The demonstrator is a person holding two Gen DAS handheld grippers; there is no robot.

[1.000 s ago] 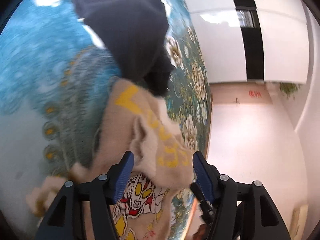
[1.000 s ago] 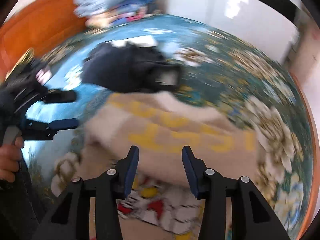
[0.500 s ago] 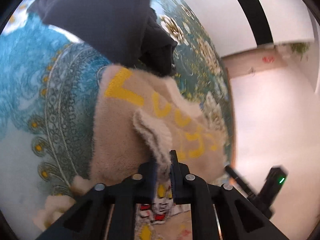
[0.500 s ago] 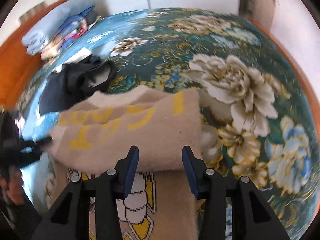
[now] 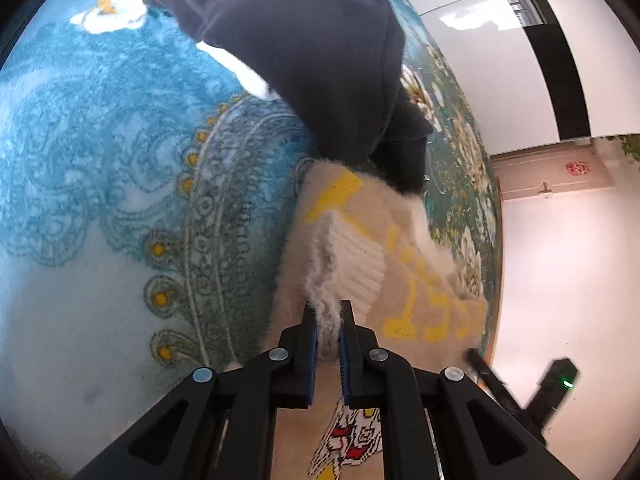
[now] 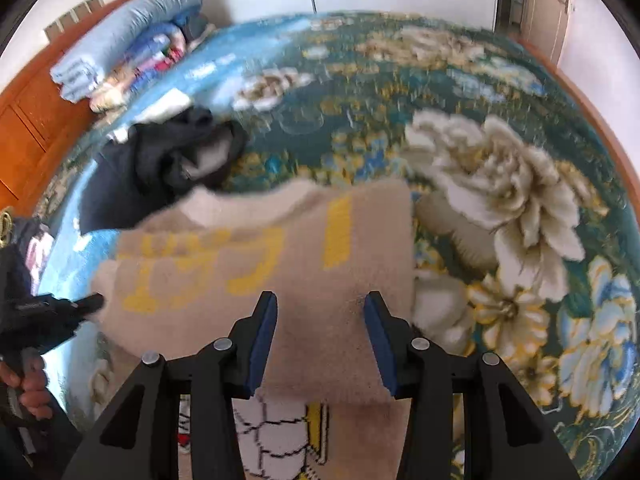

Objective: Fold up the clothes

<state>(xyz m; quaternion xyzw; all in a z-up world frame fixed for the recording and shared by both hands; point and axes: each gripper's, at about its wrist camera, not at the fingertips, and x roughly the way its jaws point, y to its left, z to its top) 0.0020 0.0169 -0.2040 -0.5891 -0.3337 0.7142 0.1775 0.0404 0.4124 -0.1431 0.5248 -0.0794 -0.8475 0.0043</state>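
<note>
Beige fleece, lettered in yellow, makes up the sweater (image 5: 400, 264) that lies on the floral blanket (image 5: 100, 160), and the account runs from the left-hand view to the right-hand one.

Seen from the left wrist camera, the sweater sits at the centre of the frame and runs toward 5 o'clock, where its cartoon print (image 5: 352, 432) shows between the gripper's arms. The left gripper (image 5: 327, 320) is clamped tight on a fluffy cream ribbed edge (image 5: 348, 264) of the sweater: a tuft of it is pinched between the blue pads, with no gap visible on either side. At 12 o'clock a dark navy garment (image 5: 320, 60) lies crumpled, its lower edge touching the top of the sweater. The blanket's pale blue paisley fills the side from 7 to 11 o'clock. At 4 o'clock the other tool appears as a blurred black shape with a green light (image 5: 566, 383), over a pale floor (image 5: 560, 280).

Seen from the right wrist camera, the left gripper (image 6: 86, 306) shows at 9 o'clock, touching the sweater's (image 6: 280, 264) left edge, with a hand (image 6: 28, 384) on its handle at 8 o'clock. The navy garment (image 6: 152, 168) lies at 10 o'clock, and folded bedding (image 6: 120, 48) is stacked at 11 o'clock against orange wood. The folded sweater spans the centre. The right gripper (image 6: 320, 336) hangs over its near edge, jaws partly apart and holding nothing; whether the fingertips touch the fleece I cannot tell. Large cream flowers (image 6: 500, 184) on the dark teal blanket fill 1 to 4 o'clock.
</note>
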